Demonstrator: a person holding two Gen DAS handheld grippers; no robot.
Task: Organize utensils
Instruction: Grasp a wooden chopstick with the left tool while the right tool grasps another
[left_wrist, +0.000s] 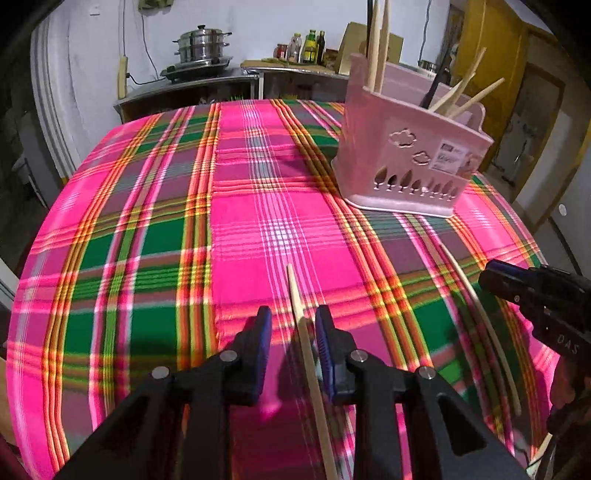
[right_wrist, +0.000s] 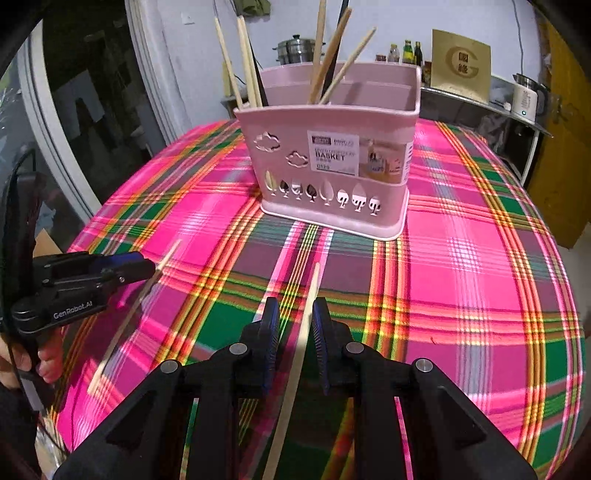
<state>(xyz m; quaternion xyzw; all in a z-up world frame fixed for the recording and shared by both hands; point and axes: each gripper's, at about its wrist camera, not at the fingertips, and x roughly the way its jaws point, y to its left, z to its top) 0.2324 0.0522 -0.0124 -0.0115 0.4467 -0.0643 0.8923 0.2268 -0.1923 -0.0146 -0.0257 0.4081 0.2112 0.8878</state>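
A wooden chopstick (left_wrist: 310, 369) lies on the plaid tablecloth between the fingers of my left gripper (left_wrist: 293, 310). It sits close to the right pad, with a gap on both sides, so the jaws stand open. A second chopstick (right_wrist: 299, 354) lies lengthwise between the fingers of my right gripper (right_wrist: 295, 301), also untouched by either pad. Each gripper shows in the other's view: the right gripper (left_wrist: 487, 275) over its chopstick (left_wrist: 480, 325), the left gripper (right_wrist: 147, 264) beside its blurred chopstick (right_wrist: 125, 317). The pink utensil basket (right_wrist: 332, 158) (left_wrist: 406, 158) stands beyond, holding several upright chopsticks.
The round table (left_wrist: 147, 206) drops away at its left and right edges. Behind it a counter carries steel pots (left_wrist: 201, 44) and bottles (left_wrist: 310, 46), with a white kettle (right_wrist: 524, 99) at the right. A hand (right_wrist: 22, 358) holds the left gripper.
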